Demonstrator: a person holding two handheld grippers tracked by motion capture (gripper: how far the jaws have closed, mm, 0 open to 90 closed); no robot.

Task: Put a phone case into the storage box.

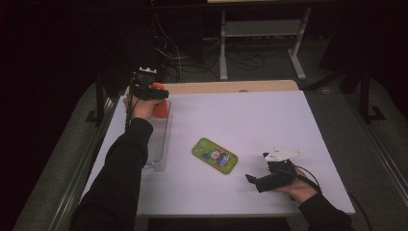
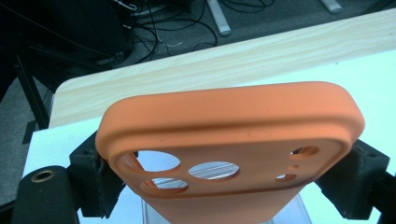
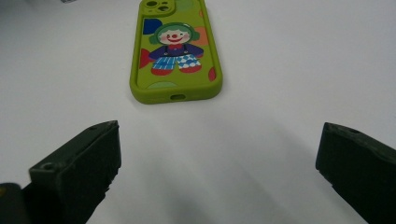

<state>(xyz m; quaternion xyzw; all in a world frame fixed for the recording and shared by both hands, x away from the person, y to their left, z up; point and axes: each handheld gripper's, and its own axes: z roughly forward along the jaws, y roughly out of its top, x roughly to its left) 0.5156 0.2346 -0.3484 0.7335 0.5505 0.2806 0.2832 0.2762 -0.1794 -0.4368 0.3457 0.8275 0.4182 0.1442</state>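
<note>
An orange phone case [image 1: 161, 109] [image 2: 233, 126] is clamped by its two long sides in my left gripper [image 1: 155, 92] [image 2: 229, 183], which is shut on it. The case hangs over the far end of a clear plastic tray [image 1: 157, 144] [image 2: 302, 213] at the table's left side, its camera cut-outs facing the left gripper view. A green phone case with a clown picture [image 1: 215, 155] [image 3: 175, 51] lies flat mid-table. My right gripper [image 1: 255, 180] [image 3: 219, 168] rests low near the front right, pointing at the green case from a short way off, open with nothing between its jaws.
A white board [image 1: 260, 120] covers the tabletop, with a strip of light wood [image 1: 231, 86] [image 2: 233, 60] showing along its far edge. Beyond the table are dark floor, cables and metal stand legs [image 1: 223, 53].
</note>
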